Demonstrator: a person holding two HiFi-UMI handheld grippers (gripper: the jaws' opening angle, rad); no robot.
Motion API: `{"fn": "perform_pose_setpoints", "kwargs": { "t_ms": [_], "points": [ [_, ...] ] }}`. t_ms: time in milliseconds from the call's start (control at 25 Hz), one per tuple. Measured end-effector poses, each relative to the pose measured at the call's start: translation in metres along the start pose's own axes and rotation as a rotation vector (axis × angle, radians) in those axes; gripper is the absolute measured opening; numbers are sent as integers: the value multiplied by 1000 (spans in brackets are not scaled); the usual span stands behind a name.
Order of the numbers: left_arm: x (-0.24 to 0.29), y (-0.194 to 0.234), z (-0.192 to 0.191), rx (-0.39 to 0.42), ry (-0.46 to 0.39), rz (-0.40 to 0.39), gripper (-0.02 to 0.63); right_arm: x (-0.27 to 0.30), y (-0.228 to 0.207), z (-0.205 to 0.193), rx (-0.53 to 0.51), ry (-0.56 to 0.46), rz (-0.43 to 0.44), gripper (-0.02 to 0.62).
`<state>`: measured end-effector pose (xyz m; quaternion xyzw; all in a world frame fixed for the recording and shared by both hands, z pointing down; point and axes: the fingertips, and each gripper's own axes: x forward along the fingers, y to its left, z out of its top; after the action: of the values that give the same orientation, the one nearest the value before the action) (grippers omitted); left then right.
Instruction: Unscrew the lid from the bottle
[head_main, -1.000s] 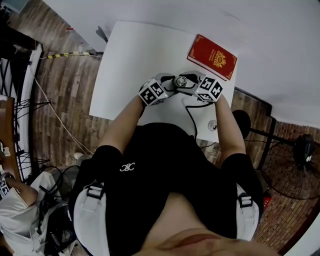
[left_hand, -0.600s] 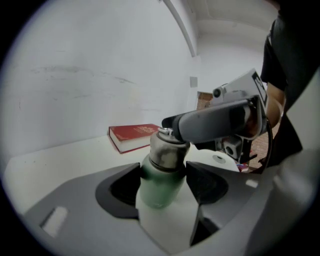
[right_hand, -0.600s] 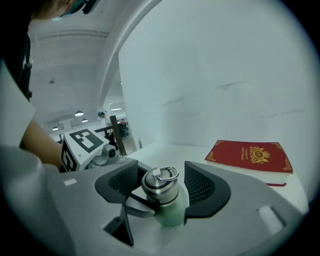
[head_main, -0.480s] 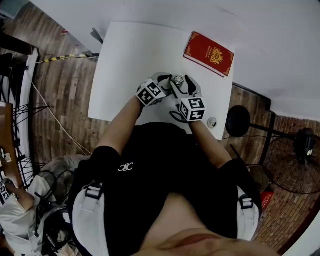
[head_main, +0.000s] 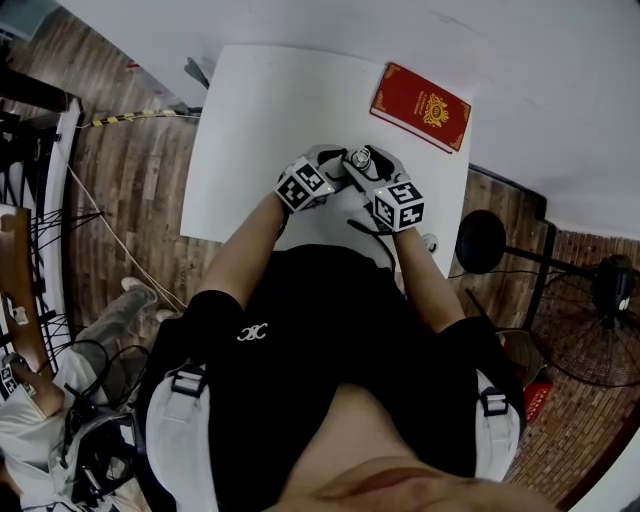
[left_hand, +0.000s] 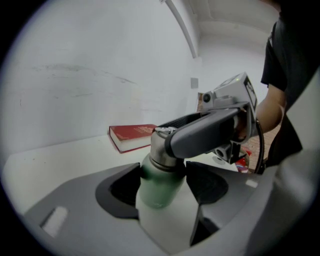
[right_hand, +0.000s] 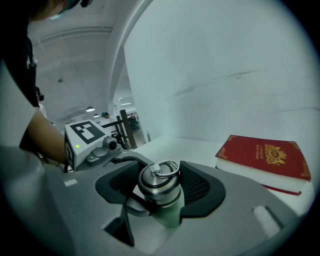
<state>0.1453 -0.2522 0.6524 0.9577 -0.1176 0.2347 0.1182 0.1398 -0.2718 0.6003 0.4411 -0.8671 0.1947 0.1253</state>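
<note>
A green bottle (left_hand: 159, 185) with a silver ring-topped lid (right_hand: 158, 181) stands on the white table (head_main: 260, 110) close to my body. My left gripper (left_hand: 162, 181) is shut on the bottle's green body just below the neck. My right gripper (right_hand: 159, 189) comes in from the other side and is shut on the lid, one pad on each side of it. In the left gripper view, one of the right gripper's fingers (left_hand: 205, 134) lies across the lid (left_hand: 161, 142). From the head view both grippers, left (head_main: 328, 175) and right (head_main: 378, 178), meet at the bottle (head_main: 358, 160).
A red book (head_main: 421, 107) with a gold crest lies flat at the table's far right corner, behind the bottle. A small round object (head_main: 428, 243) sits near the right edge. A black stand (head_main: 480, 240) and a fan (head_main: 612, 300) are on the floor to the right.
The right gripper has turned around the bottle's top, and its marker cube has swung from the bottle's right side toward my body. The left gripper and the bottle have stayed put.
</note>
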Motion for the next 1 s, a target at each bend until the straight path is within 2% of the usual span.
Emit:
{"fn": "perform_pose_setpoints", "kwargs": {
  "t_ms": [80, 160, 320, 480, 600, 680, 800, 880, 1000],
  "points": [
    [0, 0, -1, -10, -4, -3, 336, -3, 3, 6, -18, -17, 119, 264],
    [-1, 1, -1, -18, -5, -6, 337, -9, 1, 19, -51, -52, 197, 264],
    [-1, -6, 2, -20, -8, -5, 337, -28, -9, 44, -86, -94, 212, 264],
    [-4, -14, 6, -21, -2, 11, 337, -49, -9, 53, -88, -122, 121, 265],
    [-8, -14, 6, -38, 9, 37, 337, -57, -14, 61, -27, -158, 41, 265],
    [-16, -13, 13, -59, -35, 60, 333, -64, -17, 71, -15, -199, 0, 265],
    [-38, -7, 40, -75, -153, 110, 330, -76, -23, 86, -21, -243, -56, 264],
    [-56, 3, 61, -49, -215, 175, 294, -81, -28, 97, -35, -259, -110, 264],
    [-92, 37, 90, -59, -326, 365, 178, -84, -39, 112, -43, -284, -207, 264]
  ]
}}
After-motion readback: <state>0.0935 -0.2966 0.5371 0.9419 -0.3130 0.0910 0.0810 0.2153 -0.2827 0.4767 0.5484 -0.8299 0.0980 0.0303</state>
